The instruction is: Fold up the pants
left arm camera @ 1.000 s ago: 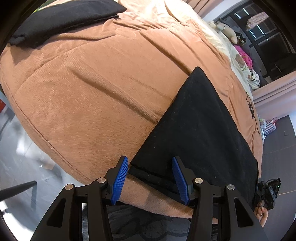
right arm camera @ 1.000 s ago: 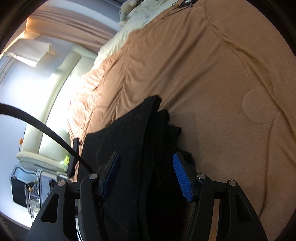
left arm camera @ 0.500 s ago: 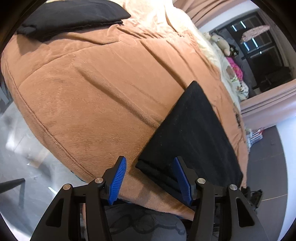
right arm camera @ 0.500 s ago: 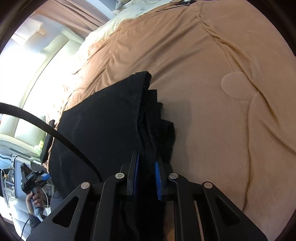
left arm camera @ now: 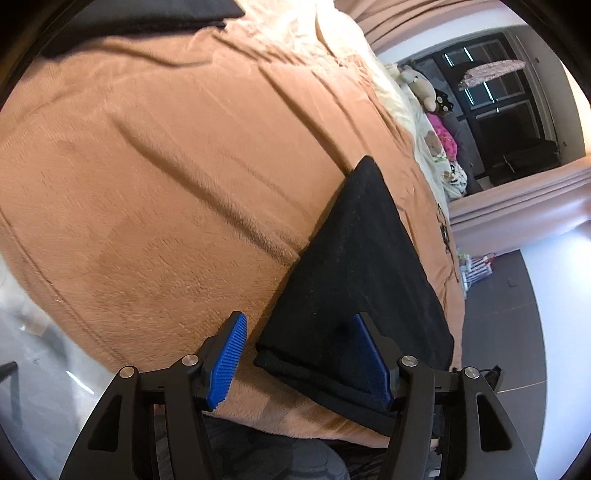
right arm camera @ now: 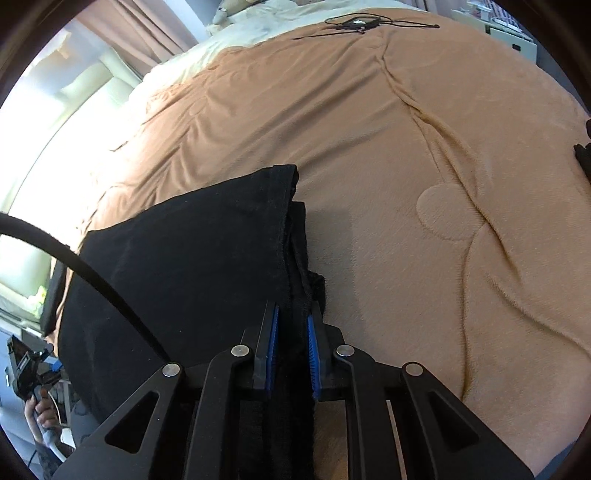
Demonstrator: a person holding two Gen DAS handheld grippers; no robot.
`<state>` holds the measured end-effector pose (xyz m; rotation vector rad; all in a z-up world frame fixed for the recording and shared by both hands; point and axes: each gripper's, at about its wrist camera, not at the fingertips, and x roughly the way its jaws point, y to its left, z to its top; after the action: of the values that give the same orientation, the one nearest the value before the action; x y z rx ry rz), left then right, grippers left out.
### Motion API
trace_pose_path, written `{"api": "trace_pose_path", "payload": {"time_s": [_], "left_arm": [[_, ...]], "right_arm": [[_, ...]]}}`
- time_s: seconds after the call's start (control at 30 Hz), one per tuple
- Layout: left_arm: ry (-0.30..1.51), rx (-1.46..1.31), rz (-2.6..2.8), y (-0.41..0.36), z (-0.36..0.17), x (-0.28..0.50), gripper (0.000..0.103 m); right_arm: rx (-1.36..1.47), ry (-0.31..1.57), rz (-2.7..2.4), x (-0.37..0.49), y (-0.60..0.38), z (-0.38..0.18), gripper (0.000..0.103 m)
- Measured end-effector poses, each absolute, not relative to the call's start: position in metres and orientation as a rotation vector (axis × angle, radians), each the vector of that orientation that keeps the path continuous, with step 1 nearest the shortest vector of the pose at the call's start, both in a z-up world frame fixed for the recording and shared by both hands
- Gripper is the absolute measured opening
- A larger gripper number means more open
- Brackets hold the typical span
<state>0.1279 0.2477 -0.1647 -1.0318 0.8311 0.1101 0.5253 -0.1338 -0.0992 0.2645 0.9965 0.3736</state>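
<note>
One pair of black, matte, soft-cloth pants (right arm camera: 177, 258), folded flat into a wedge, lies on a tan plush blanket (right arm camera: 424, 129) with long creases. Right gripper (right arm camera: 291, 350): two blue ribbed pads pinched narrow on the stacked layered edge of the pants, cloth running up and left ahead of it. Left gripper (left arm camera: 299, 363): jaws opening, apart, straddling the near corner of the pants (left arm camera: 354, 280); right pad possibly brushing cloth, hard to tell. Second dark folded cloth (left arm camera: 147, 18) far ahead.

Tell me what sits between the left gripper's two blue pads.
In the left wrist view, the near corner of the black pants lies between the opening left gripper pads, on the tan blanket; neither pad presses it.
</note>
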Motion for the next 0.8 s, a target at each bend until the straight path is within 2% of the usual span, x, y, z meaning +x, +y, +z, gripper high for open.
{"api": "trace_pose_path", "payload": {"time_s": [0.17,0.37,0.43,0.47,0.57,0.63,0.73,0.8], "left_arm": [[0.797,-1.131,0.036,0.248,-0.178,0.127,0.05],[0.77,-1.179,-0.003,0.248,-0.185,0.132,0.05],[0.764,-1.185,0.003,0.249,-0.184,0.131,0.04],[0.764,-1.176,0.003,0.248,-0.182,0.129,0.031],[0.747,-1.165,-0.008,0.245,-0.176,0.126,0.014],[0.73,-1.165,-0.02,0.244,-0.171,0.124,0.013],[0.715,-1.148,-0.029,0.24,-0.159,0.122,0.012],[0.707,-1.137,-0.039,0.238,-0.152,0.122,0.012]], "right_arm": [[0.25,0.998,0.349,0.53,-0.128,-0.101,0.011],[0.249,1.009,0.34,0.533,-0.13,-0.103,0.011],[0.247,1.006,0.345,0.528,-0.133,-0.1,0.011],[0.258,0.999,0.345,0.523,-0.136,-0.095,0.012],[0.265,0.96,0.362,0.508,-0.141,-0.08,0.018],[0.241,0.941,0.353,0.497,-0.142,-0.069,0.018],[0.24,0.904,0.371,0.479,-0.138,-0.054,0.028],[0.238,0.881,0.402,0.466,-0.131,-0.045,0.029]]}}
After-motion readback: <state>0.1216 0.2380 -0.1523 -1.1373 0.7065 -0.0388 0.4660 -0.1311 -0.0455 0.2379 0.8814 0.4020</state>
